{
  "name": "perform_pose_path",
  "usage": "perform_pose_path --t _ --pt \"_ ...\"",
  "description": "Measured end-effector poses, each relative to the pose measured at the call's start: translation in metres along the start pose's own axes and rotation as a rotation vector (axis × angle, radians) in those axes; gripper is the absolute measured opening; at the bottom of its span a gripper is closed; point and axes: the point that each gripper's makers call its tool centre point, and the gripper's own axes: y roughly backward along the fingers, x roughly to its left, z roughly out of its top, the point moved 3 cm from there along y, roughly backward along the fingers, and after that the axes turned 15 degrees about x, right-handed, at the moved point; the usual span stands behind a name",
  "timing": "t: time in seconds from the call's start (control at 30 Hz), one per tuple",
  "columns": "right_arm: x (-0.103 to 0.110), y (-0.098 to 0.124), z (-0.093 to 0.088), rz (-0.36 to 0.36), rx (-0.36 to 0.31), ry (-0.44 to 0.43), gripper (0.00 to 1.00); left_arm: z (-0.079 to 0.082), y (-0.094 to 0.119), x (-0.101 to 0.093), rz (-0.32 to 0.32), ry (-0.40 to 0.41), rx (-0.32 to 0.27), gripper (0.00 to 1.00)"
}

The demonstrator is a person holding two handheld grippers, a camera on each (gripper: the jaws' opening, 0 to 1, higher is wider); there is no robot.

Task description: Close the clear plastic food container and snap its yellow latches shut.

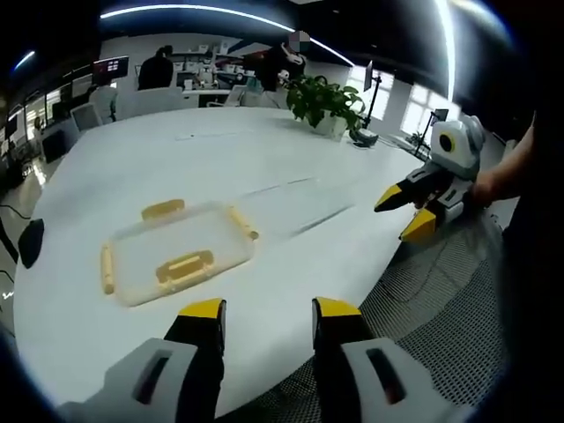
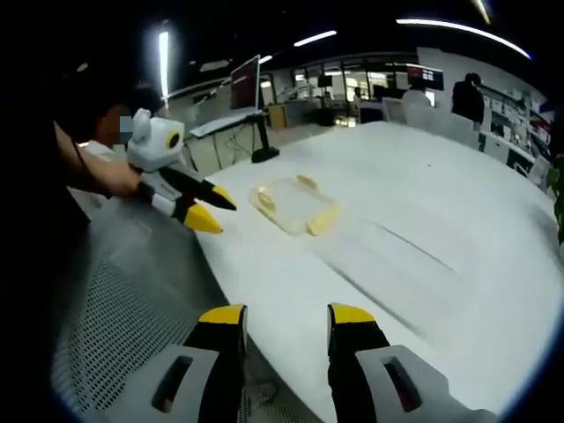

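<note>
An open-plan office with ceiling light strips, desks and monitors; the work surface is a broad white oval bench (image 1: 264,159) with a grey perforated mat (image 1: 441,300) along its near edge.

My left gripper (image 1: 269,310), grey with yellow-tipped black jaws, hangs over the near bench edge, jaws parted and holding nothing. My right gripper (image 2: 286,315) is over the mat at the bench edge, jaws likewise spread and empty; in the left gripper view it sits off to the right, clear of the work.

Beyond the left jaws, near but apart, lies the clear rectangular plastic food container (image 1: 176,251) with its yellow latches (image 1: 163,210) around the rim. The lid appears to be seated, though I cannot confirm it; the latches look unsnapped, in my judgement. A green potted plant (image 1: 328,101) stands well beyond, and people sit at the far desks.

Step in hand: the approach, with nothing yet contacted. The next move calls for bringing both grippers to the container, steadying it and pressing one latch down.

No brand, label or writing is legible.
</note>
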Motion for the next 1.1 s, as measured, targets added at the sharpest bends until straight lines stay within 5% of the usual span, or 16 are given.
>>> perform_pose_path --t 0.67,0.83,0.9,1.0,1.1 --pt "0.003 0.008 0.017 0.015 -0.111 -0.024 0.52 0.008 0.006 -0.006 -0.028 -0.038 -0.041 0.55" --pt "0.003 0.014 0.031 -0.006 -0.205 0.006 0.86 0.015 0.013 -0.007 -0.046 -0.036 -0.092 0.63" --pt "0.004 0.016 0.032 0.029 -0.188 -0.021 0.79 0.015 0.013 -0.006 -0.058 -0.015 -0.086 0.68" --pt "0.006 0.017 0.034 0.024 -0.180 0.019 0.81 0.020 0.017 -0.003 -0.072 0.012 -0.118 0.80" --pt "0.010 0.017 0.041 0.040 -0.208 0.046 0.92 0.025 0.021 -0.001 -0.108 0.066 -0.163 0.92"
